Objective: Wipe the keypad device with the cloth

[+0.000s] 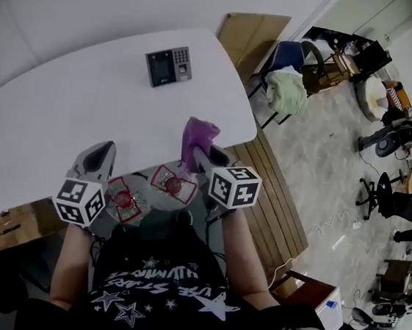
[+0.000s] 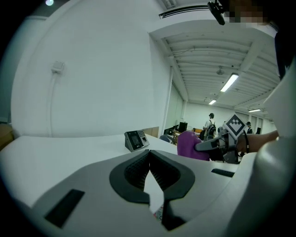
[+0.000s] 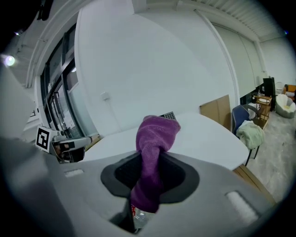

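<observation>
Purple terry cloth (image 3: 155, 139) is pinched in the right gripper (image 1: 201, 157), whose jaws are clamped round the middle of the cloth. A rounded wad stands out past the tips and a tail hangs below. The left gripper (image 2: 149, 155) has its jaws pressed together at the tips with nothing between them, and it hovers over the near edge of the white table (image 1: 65, 107).

The keypad device (image 1: 168, 65) sits well apart from both grippers. It is towards 12 o'clock on the tabletop, near the far edge and about 11 o'clock from the cloth, with bare table all round it.

The cloth looks light, soft and limp, so the projecting wad should flatten against whatever it meets. It needs no firmer grip than it has.

The device looks like a small, rigid plastic wedge with a glossy screen beside a block of keys, resting loose on a smooth surface. It will probably slide under a sideways stroke. A sensible hold would be the left gripper bracing the casing at its 9 o'clock side or back edge, clear of screen and keys, while the cloth passes lightly over the face.
</observation>
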The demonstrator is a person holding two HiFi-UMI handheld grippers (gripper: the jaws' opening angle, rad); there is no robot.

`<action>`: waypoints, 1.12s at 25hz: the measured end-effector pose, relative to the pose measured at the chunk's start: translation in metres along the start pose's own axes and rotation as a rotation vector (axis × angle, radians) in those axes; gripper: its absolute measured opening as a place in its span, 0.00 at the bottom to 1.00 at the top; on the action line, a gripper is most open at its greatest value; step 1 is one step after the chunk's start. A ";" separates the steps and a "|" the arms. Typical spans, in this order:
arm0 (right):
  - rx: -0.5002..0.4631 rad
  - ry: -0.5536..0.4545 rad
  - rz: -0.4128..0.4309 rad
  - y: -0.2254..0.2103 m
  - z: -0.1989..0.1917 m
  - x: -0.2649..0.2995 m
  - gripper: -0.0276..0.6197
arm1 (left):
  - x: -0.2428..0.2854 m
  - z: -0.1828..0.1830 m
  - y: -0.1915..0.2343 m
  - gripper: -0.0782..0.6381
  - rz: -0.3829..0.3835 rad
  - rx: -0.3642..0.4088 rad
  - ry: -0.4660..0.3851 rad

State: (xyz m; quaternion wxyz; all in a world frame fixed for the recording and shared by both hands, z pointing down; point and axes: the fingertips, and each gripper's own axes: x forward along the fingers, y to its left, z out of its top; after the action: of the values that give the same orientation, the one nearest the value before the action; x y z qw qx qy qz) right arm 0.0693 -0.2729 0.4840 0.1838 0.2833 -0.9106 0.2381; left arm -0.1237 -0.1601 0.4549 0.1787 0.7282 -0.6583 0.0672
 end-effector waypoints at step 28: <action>-0.121 0.057 0.097 -0.020 0.036 0.026 0.19 | 0.009 -0.010 -0.019 0.12 0.143 -0.127 -0.068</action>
State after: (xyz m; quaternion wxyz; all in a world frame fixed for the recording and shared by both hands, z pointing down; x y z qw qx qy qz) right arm 0.0542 -0.3184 0.4732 0.2147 0.2201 -0.9305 0.1992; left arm -0.1030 -0.1638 0.4636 0.1967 0.6684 -0.7172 0.0133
